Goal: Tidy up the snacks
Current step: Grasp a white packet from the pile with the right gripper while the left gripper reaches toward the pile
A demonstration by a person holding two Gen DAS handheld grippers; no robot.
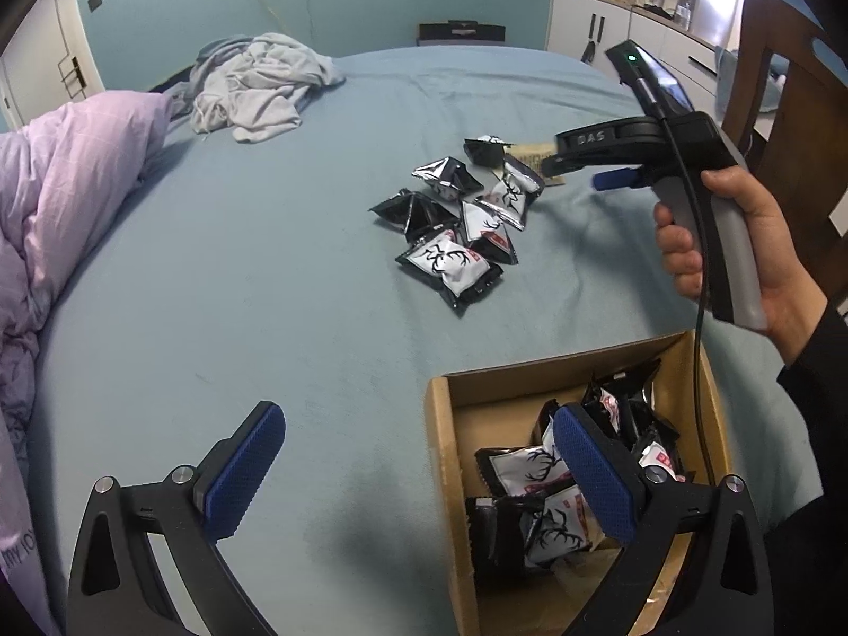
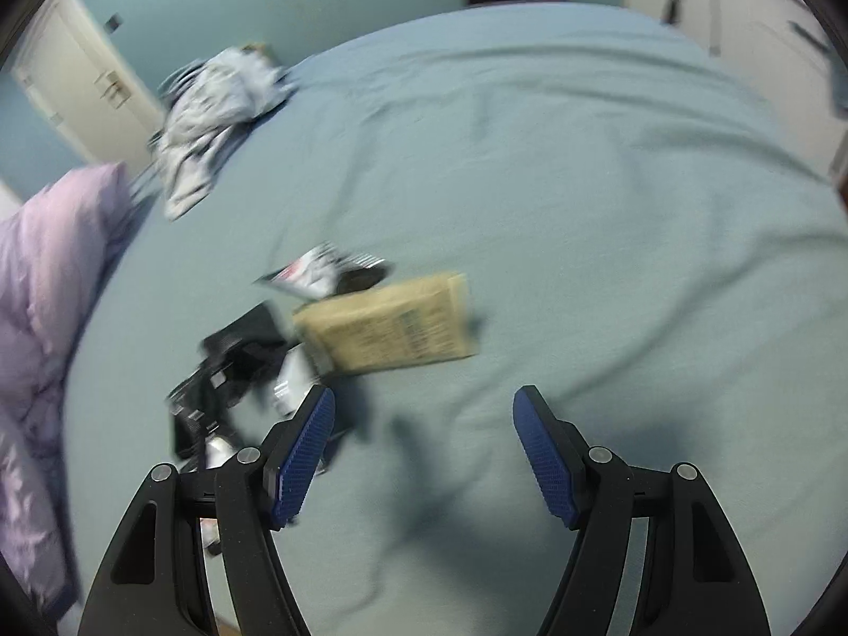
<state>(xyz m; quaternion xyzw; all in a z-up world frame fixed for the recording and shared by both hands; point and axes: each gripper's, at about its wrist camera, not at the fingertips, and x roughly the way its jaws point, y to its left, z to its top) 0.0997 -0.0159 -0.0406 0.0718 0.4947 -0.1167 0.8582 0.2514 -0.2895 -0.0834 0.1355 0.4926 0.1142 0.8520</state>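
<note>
Several black-and-white snack packets (image 1: pixel 458 212) with an antler print lie in a loose pile on the blue bed. A tan flat packet (image 2: pixel 389 326) lies at the pile's far side. More of the same packets (image 1: pixel 551 482) fill a cardboard box (image 1: pixel 442 456) at the near edge. My left gripper (image 1: pixel 418 469) hangs open with one finger over the box and nothing between its pads. My right gripper (image 2: pixel 424 456) is open and empty just short of the tan packet; in the left wrist view a hand holds the right gripper (image 1: pixel 577 164) over the pile's right side.
A lilac duvet (image 1: pixel 63 191) is bunched along the left of the bed. Crumpled grey clothes (image 1: pixel 259 85) lie at the far side. A wooden chair (image 1: pixel 779 85) and white cabinets (image 1: pixel 593 26) stand to the right. Bare blue sheet (image 1: pixel 238 275) spreads between pile and duvet.
</note>
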